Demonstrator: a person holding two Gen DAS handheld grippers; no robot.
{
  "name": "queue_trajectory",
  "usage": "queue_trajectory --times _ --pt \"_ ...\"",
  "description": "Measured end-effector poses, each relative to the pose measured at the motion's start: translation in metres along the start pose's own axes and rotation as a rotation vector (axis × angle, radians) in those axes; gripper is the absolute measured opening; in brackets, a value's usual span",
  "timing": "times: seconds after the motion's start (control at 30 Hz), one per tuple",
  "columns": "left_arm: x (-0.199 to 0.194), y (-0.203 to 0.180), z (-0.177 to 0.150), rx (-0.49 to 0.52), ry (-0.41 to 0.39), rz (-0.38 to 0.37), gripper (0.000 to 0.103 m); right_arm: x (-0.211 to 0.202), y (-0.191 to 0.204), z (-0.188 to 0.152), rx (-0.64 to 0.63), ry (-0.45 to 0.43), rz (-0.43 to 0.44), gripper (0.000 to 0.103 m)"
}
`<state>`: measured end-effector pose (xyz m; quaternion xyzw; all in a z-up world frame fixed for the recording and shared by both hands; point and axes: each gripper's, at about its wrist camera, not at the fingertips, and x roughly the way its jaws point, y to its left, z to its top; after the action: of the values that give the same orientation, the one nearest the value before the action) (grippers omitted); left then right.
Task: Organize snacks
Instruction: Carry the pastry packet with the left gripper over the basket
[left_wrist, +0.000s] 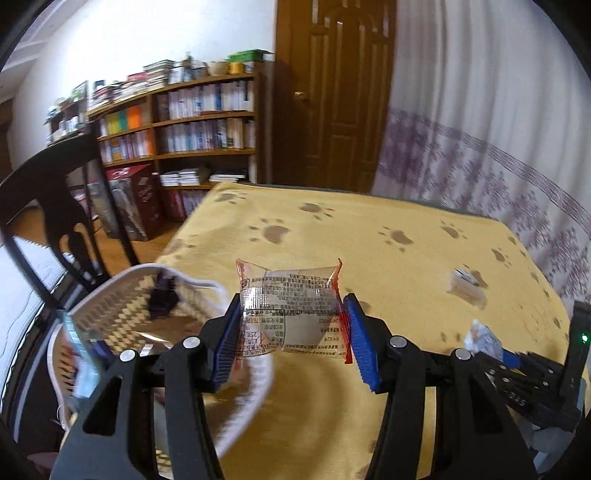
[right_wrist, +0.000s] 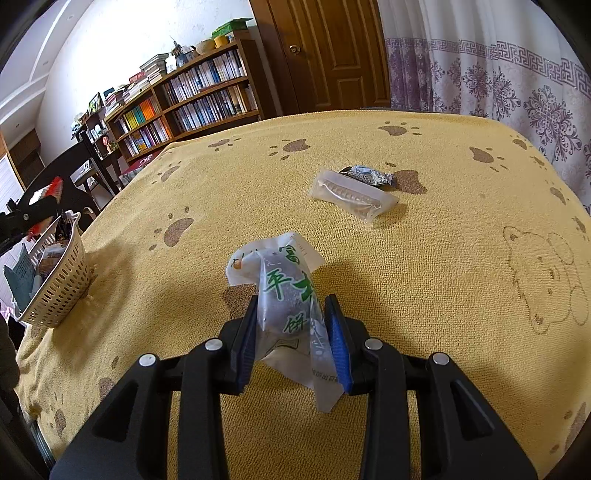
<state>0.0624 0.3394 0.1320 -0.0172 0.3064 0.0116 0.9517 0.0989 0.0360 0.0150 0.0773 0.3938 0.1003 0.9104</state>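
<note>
Two snacks were in our grip. At the tabletop's (right_wrist: 424, 258) left edge sat a perforated white plastic basket (right_wrist: 61, 284), already holding packets. Our left gripper (left_wrist: 291, 328) had its ribbed blue fingers (left_wrist: 360, 343) clamped on a clear, crinkly wrapper with red ends (left_wrist: 291, 306), just beside the basket's rim. Our right gripper (right_wrist: 291, 339) pinched a frosted pouch with green characters (right_wrist: 284, 291) above the fuzzy yellow paw-print cloth. Farther right lay a flat translucent packet (right_wrist: 351, 194) touching a dark foil sweet (right_wrist: 369, 175), open cloth all around.

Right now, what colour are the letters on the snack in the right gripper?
Green, on a whitish wrapper. The right wrist view shows it best.
</note>
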Motion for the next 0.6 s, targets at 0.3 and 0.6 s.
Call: queue_trajectory --times 0.3,0.6 --pt "-0.01 0.064 0.008 -0.112 -0.023 0.087 0.056 0.0 -0.001 0.0 0.0 0.0 0.0 0.035" --pt "-0.017 0.101 0.014 -0.204 -0.041 0.151 0.059 0.0 0.0 0.0 0.0 0.0 0.001 0.035"
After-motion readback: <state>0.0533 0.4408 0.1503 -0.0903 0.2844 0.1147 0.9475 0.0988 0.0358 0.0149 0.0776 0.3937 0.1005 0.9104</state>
